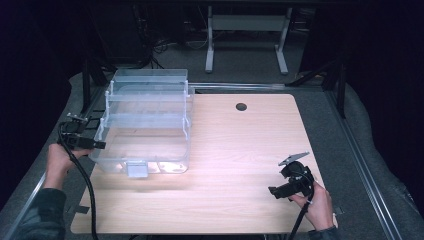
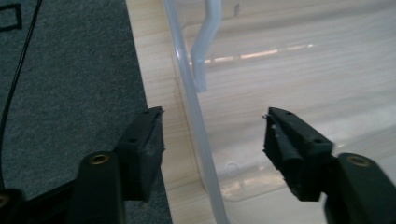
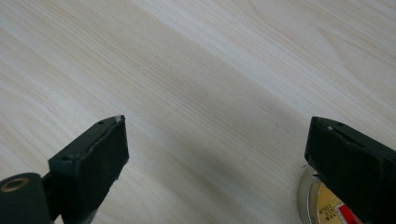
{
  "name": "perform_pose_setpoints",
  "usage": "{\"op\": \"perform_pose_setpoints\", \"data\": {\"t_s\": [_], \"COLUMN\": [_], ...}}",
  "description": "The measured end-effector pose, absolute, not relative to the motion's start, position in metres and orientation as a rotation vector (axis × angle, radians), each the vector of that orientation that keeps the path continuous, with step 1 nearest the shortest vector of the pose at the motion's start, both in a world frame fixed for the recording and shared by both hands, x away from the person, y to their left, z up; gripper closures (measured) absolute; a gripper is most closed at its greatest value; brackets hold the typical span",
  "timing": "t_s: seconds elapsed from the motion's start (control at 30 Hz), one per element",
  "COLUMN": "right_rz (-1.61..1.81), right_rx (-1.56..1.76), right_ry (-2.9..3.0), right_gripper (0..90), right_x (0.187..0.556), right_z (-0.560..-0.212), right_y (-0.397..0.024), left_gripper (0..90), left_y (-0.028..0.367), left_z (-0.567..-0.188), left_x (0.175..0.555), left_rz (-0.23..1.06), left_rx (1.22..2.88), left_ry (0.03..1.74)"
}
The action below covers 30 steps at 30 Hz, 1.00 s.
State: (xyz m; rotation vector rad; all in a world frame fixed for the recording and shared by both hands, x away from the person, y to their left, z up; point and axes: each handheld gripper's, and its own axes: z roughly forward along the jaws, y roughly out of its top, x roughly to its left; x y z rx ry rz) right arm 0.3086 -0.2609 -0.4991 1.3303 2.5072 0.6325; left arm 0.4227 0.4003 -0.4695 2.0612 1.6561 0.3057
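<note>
High view: the left gripper (image 1: 97, 144) sat at the left wall of the clear plastic box (image 1: 145, 122), level with its near half, held by the person's left hand (image 1: 56, 161). The box stood on the left part of the bench (image 1: 240, 150), its tiered trays raised toward the far side, a latch tab (image 1: 137, 169) on its front wall. The right gripper (image 1: 274, 191) hung well apart from the box, near the bench's front right corner, pointing left.

Left gripper view: jaws spread wide, straddling the box rim (image 2: 194, 116); the left jaw stood outside the wall over the bench edge, the right jaw over the box interior. A white hinge arm (image 2: 205, 42) rose just ahead of the gripper. Risk judged here: the box sat close to the bench edge, so a sideways push while closing could slide it toward the carpet. A pinch on thin clear wall might flex or slip. Drifting forward could catch the hinge arm instead.

Right gripper view: jaws spread, nothing between them, bare bench below. A round metal-rimmed object (image 3: 322, 205) lay partly hidden under the right jaw; what it was, could not tell. Risk: lowering or closing might knock it. With this gripper idle, the box had no second support if lifted one-sided and could tilt.
</note>
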Motion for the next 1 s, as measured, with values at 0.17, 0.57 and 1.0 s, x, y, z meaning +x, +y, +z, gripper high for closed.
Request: {"op": "perform_pose_setpoints", "data": {"t_s": [0.17, 0.57, 1.0], "right_rz": [0.617, 0.628, 0.621], "right_rx": [1.341, 1.365, 1.375], "right_ry": [2.5, 2.481, 2.477], "right_gripper": [5.1, 5.8, 6.9], "right_x": [0.307, 0.306, 0.305], "right_z": [-0.499, -0.501, -0.502], "right_y": [-0.262, -0.269, -0.272], "left_gripper": [55.4, 81.2, 79.0], "left_y": [0.396, 0.393, 0.388], "left_z": [-0.474, -0.478, -0.479], "left_x": [0.427, 0.429, 0.424], "left_rz": [0.291, 0.369, 0.41], "left_rx": [2.076, 2.123, 2.19], "left_ry": [1.667, 1.718, 1.596]}}
